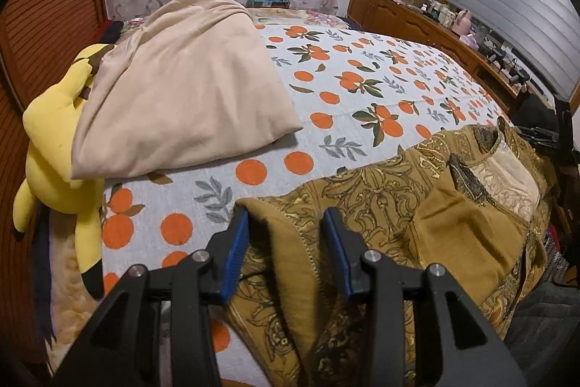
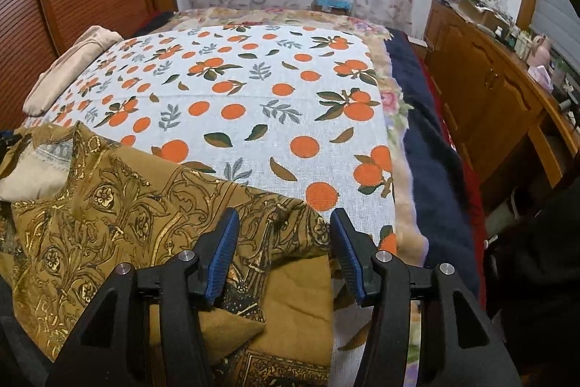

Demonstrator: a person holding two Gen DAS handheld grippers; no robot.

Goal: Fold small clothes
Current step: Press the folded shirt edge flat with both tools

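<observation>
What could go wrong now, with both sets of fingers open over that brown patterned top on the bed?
The brown patterned top is rumpled, with an edge turned up between the left gripper fingers; closing might pinch several layers or the orange-print sheet too. The right gripper straddles the top's edge, so it may catch only a sliver and slip. The garment also overhangs the bed's near side and could slide off.

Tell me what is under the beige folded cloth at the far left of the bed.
A yellow plush toy pokes out from under the beige folded cloth, on the orange-print sheet. The toy's covered part is hidden.
</observation>
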